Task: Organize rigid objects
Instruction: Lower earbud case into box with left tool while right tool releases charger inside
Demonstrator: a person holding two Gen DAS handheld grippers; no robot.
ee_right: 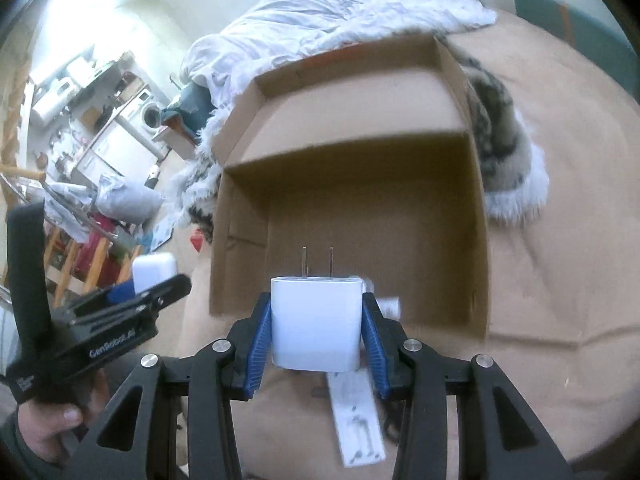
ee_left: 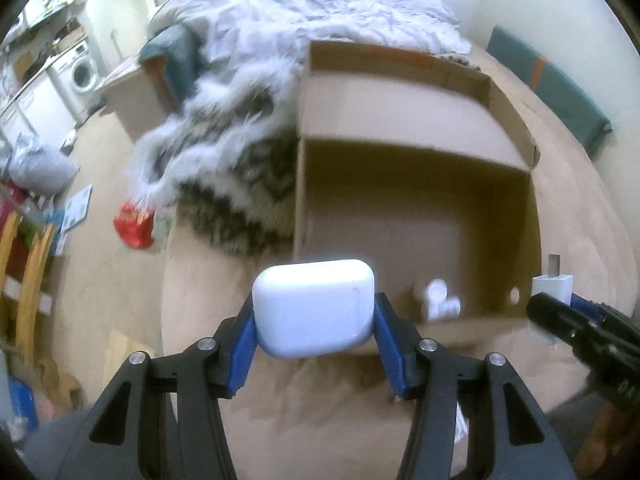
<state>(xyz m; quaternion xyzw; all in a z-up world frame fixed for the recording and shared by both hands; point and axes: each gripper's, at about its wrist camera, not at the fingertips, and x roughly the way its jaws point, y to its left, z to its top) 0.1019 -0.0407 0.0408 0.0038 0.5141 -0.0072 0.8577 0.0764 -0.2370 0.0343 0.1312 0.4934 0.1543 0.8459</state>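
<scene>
Reading "GenRobot.AI" on left claw (ee_right: 154, 280) body, gripping white earbud case (ee_left: 314, 308), no other legible txt

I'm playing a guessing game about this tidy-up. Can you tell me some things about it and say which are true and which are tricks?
1. The left gripper holds a white earbud case. True.
2. The right gripper holds a red ball. False: it holds a white plug charger.
3. The cardboard box has its top shut. False: it is open.
4. The charger's prongs point towards the box. True.
</scene>
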